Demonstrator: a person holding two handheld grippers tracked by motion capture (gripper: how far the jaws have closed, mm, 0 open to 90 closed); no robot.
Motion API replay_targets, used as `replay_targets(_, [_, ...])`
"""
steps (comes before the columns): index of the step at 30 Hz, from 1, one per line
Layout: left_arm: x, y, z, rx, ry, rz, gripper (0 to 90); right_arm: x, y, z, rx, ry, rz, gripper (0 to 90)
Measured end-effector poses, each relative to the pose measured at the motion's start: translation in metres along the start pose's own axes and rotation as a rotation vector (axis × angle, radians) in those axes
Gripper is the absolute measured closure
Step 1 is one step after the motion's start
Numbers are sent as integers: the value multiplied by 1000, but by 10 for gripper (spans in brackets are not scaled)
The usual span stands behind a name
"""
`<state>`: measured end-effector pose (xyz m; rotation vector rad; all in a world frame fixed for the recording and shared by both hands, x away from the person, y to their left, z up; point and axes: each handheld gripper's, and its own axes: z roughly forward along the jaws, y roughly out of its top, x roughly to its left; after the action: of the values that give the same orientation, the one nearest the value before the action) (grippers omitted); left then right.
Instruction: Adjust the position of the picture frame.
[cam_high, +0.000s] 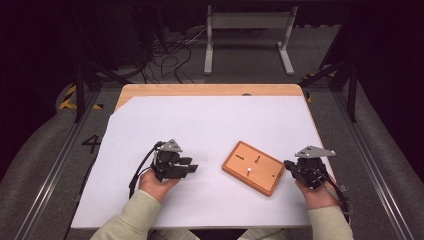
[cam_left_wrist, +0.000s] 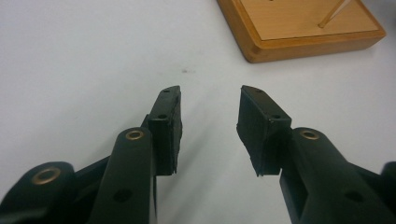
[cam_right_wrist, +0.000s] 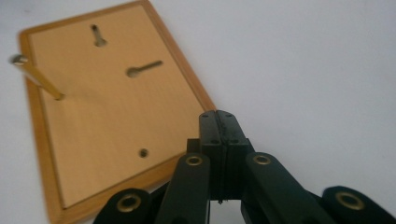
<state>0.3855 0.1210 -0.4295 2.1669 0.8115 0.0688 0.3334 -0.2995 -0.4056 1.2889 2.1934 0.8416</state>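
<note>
Wooden board (cam_high: 253, 167): one, lying on the desk (cam_high: 200, 125). Upright peg (cam_right_wrist: 36, 77) in board: one. Dark holes or slots in board: three visible. Grippers: two, left gripper (cam_high: 192, 167) and right gripper (cam_high: 287, 164).

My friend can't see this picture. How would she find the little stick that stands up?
Start at the white sheet covering the table, then find the orange wooden board lying between the two grippers. The peg rises from the board's middle. It is the one thing poking up, thin and brassy with a pale tip; the other marks are just holes and slots.
</note>
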Motion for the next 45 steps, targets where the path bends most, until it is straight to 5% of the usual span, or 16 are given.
replay_targets(5, [5,-2,-4,-4,25,-1,575,-15,-9,12,61,-28,60,900])
replay_targets(18, [6,-6,-7,2,31,1,551,-11,-10,33,169,-43,63,900])
replay_targets(26, [9,-10,-9,13,47,-4,562,-6,5,48,155,-29,41,900])
replay_targets(36, [13,-14,-12,12,54,-22,573,20,42,86,130,18,-56,900])
replay_targets(45, [14,-16,-12,12,55,-31,575,39,58,102,117,47,-86,900])
